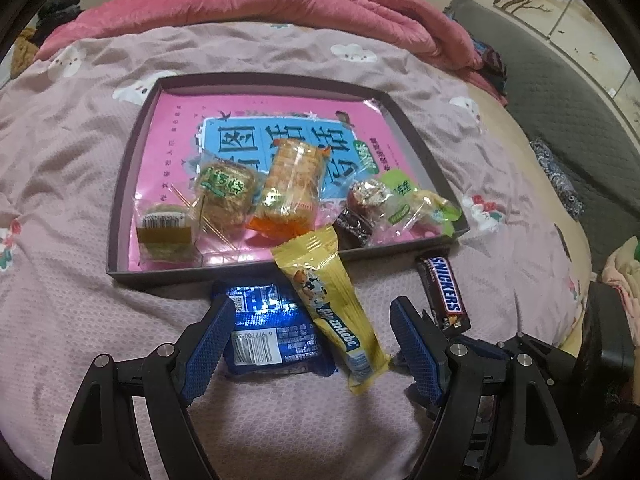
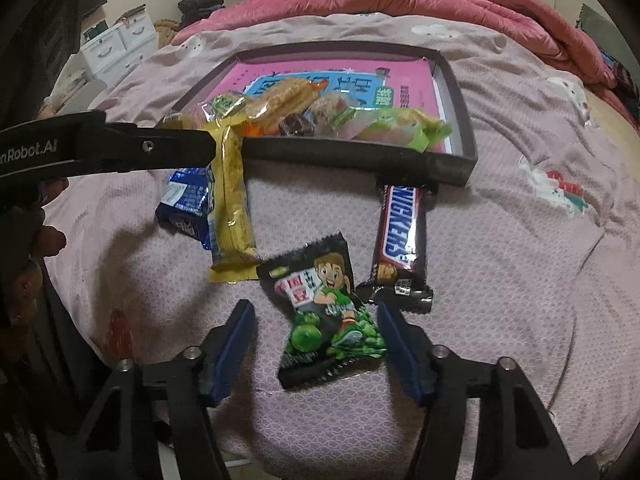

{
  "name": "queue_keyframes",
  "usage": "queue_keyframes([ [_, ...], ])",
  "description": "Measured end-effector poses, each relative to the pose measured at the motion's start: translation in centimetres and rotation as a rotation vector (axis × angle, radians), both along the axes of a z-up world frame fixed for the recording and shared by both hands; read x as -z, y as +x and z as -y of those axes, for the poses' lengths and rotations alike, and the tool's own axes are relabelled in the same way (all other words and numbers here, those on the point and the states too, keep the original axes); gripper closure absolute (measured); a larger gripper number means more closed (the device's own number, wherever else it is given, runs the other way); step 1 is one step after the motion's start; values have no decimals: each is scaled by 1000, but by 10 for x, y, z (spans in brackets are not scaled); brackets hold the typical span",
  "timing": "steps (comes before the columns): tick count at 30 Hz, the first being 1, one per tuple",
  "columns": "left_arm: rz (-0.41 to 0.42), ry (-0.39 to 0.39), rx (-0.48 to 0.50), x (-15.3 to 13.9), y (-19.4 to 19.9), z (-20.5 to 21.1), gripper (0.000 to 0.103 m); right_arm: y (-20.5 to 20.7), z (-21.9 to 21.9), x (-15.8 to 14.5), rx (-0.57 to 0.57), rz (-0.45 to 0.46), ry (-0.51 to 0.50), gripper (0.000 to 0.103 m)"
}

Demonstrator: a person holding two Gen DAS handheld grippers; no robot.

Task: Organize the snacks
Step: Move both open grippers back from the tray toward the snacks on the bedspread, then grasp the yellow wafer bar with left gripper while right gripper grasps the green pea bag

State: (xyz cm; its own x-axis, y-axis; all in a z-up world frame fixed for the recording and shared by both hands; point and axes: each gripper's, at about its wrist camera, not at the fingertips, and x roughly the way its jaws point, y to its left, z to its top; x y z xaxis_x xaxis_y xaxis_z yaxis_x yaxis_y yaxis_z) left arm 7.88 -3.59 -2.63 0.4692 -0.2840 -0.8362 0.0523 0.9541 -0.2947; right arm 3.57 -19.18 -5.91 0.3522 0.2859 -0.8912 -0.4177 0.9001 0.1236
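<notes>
Glossy plastic wraps the Snickers bar (image 2: 400,236); the pink bedspread (image 1: 72,184) is matt, textured cloth.

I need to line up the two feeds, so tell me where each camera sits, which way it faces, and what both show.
Left wrist: on the left gripper, low over the pink patterned bedspread, facing the dark shallow cardboard tray; its open blue-padded fingers flank a blue foil packet and yellow wrapper bar.
Right wrist: on the right gripper, facing the tray; open fingers flank a black-and-green cartoon snack bag; the left gripper's black arm crosses the left side.
Shared: tray, brown Snickers bar, yellow bar, blue packet.
</notes>
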Motion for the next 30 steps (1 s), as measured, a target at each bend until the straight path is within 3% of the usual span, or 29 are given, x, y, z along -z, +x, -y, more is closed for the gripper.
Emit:
queue_keyframes([
  [4,-14,2,-1,5,4,2,22,0,-5,1,-20,4,6,55],
  [19,-29,-22,0,16,14,7,23,4,-18,6,-63,13,34,58],
  [21,-28,-26,1,16,14,7,27,4,-18,6,-62,14,40,58],
  [23,-30,-29,3,17,14,7,44,4,-18,5,-61,15,48,59],
  [26,-35,-15,-3,18,16,6,60,5,-17,5,-62,15,59,59],
  [28,-42,-23,-9,20,17,4,62,5,-17,5,-65,14,73,59],
  [30,-50,-39,-9,21,17,3,74,4,-16,4,-68,12,95,60],
])
